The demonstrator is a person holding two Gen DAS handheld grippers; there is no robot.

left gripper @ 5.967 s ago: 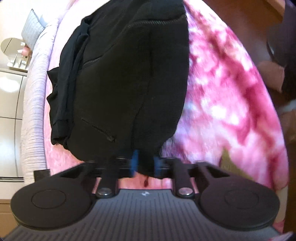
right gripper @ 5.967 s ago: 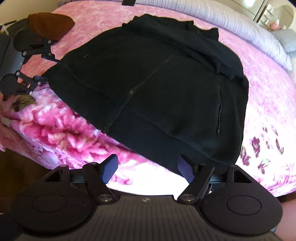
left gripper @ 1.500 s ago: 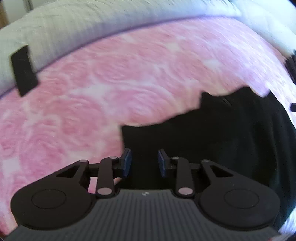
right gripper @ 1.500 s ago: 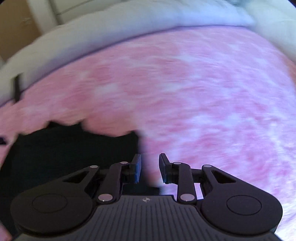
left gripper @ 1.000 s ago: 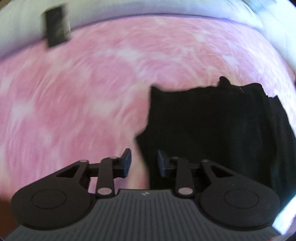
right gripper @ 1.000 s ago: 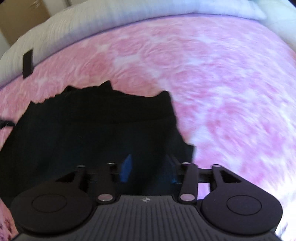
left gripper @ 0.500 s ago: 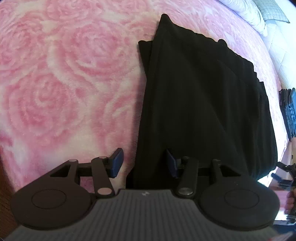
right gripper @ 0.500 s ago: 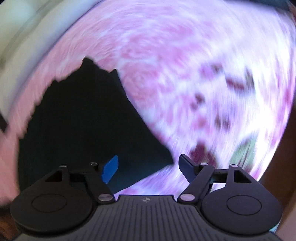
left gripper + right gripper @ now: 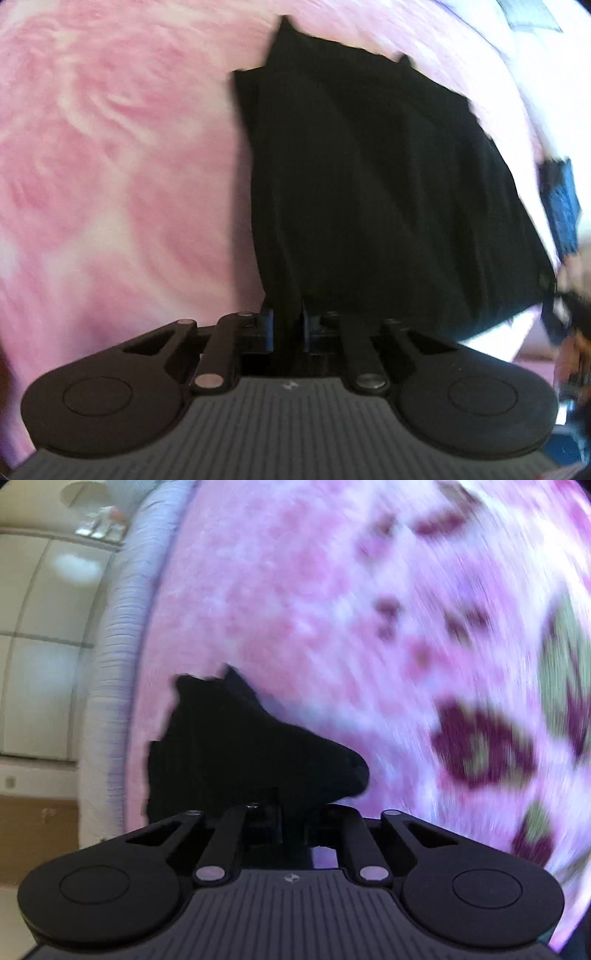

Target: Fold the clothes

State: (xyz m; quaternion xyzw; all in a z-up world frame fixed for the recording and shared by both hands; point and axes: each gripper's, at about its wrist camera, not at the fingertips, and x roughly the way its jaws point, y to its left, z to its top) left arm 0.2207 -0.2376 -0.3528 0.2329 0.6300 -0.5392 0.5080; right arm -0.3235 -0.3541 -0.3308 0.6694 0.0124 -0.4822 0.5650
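A folded black jacket point(image 9: 369, 177) lies on the pink rose-patterned blanket point(image 9: 110, 166). In the left wrist view my left gripper point(image 9: 288, 325) sits at the jacket's near left corner. Its jaws are closing, with a fold of the black cloth pinched between the blue pads. In the right wrist view the jacket point(image 9: 240, 753) shows as a bunched black heap. My right gripper point(image 9: 293, 819) is at its near edge, jaws closing with black cloth caught between them. The fingertips are mostly hidden by the fabric.
The flowered blanket point(image 9: 332, 609) spreads wide to the right of the jacket. A ribbed white quilt edge point(image 9: 114, 646) runs along the bed's side, with white cupboard doors point(image 9: 37, 627) beyond. A blurred hand and dark gear point(image 9: 569, 302) show at the right rim of the left wrist view.
Both grippers stood open around the jacket's edge half a second ago; both have narrowed onto the cloth. The right wrist view has rolled, so the quilt edge stands upright at the left.
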